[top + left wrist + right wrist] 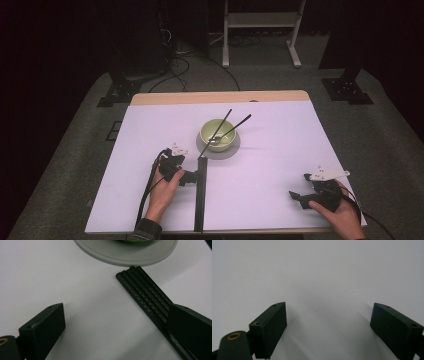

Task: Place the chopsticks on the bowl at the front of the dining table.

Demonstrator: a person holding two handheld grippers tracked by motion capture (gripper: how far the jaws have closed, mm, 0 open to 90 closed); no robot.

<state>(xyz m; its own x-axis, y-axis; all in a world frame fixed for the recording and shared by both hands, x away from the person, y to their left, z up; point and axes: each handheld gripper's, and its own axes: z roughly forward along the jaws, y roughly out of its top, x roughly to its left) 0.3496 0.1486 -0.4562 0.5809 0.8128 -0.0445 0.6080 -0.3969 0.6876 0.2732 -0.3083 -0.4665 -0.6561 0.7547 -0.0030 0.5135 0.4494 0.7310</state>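
Where the left hand-held gripper [192,176] rests on the white tabletop [280,150], a long black strip [146,292] lies just beside it, ridged lengthwise with a woven, carbon-like pattern, running from the near edge to the grey plate [130,255]. Its jaws are spread, one seemingly over the strip. On the plate stands a pale green bowl [218,134] holding two black chopsticks [235,125] and perhaps a spoon. The right hand-held gripper [299,196], jaws spread, sits well apart.
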